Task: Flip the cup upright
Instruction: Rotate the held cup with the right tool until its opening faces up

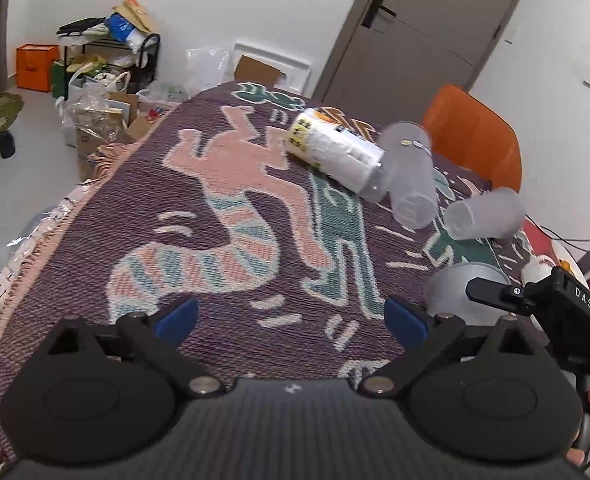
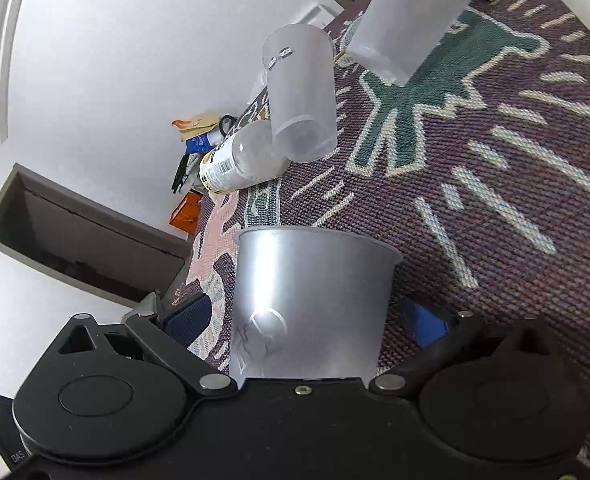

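A silver-grey cup (image 2: pixel 311 300) sits between the blue pads of my right gripper (image 2: pixel 311 320), rim against the patterned cloth, base toward the camera; the view is rolled sideways. The pads flank the cup's sides, but contact is not clear. The cup also shows in the left wrist view (image 1: pixel 451 288), at the right beside the right gripper's black body (image 1: pixel 543 300). My left gripper (image 1: pixel 291 320) is open and empty above the cloth. Two frosted plastic cups (image 1: pixel 411 176) (image 1: pixel 485 218) lie further back on the cloth.
A white labelled bottle (image 1: pixel 335 152) lies on its side against one frosted cup. The woven patterned cloth (image 1: pixel 215 220) covers the table. An orange chair (image 1: pixel 475 136) stands behind the table. Bags, boxes and a rack (image 1: pixel 107 68) clutter the floor at the left.
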Motion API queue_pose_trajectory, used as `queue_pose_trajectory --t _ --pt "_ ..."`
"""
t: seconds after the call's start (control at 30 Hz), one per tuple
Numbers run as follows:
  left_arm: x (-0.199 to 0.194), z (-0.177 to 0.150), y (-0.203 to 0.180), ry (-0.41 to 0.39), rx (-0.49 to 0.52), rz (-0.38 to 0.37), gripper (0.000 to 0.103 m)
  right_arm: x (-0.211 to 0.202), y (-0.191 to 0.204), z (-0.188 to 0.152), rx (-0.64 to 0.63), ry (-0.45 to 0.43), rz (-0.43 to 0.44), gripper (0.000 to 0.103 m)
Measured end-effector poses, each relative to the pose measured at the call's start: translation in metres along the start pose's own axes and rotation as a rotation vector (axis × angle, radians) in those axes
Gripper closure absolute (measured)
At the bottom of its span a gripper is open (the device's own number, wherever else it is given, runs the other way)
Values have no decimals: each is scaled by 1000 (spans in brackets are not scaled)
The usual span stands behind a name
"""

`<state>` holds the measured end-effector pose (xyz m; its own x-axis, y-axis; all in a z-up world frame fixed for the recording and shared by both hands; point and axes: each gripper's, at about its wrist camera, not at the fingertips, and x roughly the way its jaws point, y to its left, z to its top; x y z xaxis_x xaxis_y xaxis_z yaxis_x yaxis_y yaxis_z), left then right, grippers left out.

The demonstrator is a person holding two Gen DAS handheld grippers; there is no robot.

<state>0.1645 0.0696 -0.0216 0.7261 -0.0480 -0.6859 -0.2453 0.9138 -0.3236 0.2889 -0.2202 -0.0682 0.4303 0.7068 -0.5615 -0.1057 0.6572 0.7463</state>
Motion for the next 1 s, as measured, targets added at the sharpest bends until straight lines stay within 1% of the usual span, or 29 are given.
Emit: queue_pose_trajectory --t 0.17,0.2,0.27,0.33,0.43,0.67,0.77,1.0 --pt "-1 1 8 2 -17 0 4 9 5 4 -19 0 -15 0" --pt "-1 0 9 3 -20 -2 4 10 5 4 -20 0 -19 6" --pt "-2 0 9 2 -20 -6 4 10 5 5 -24 6 -36 27" --pt "-3 -2 9 4 -21 -5 4 9 0 4 6 13 -7 28" --pt "-5 -4 9 1 -23 -13 4 -5 0 -2 -17 -26 13 28" --pt "-15 -12 2 -7 -12 -31 4 -44 14 -17 -130 -132 46 29" --pt "-20 -16 0 -13 -11 -38 4 -59 22 -25 -191 -176 43 29" --pt "-30 -23 -5 -30 -2 -53 4 -89 49 -42 -371 -288 -7 29"
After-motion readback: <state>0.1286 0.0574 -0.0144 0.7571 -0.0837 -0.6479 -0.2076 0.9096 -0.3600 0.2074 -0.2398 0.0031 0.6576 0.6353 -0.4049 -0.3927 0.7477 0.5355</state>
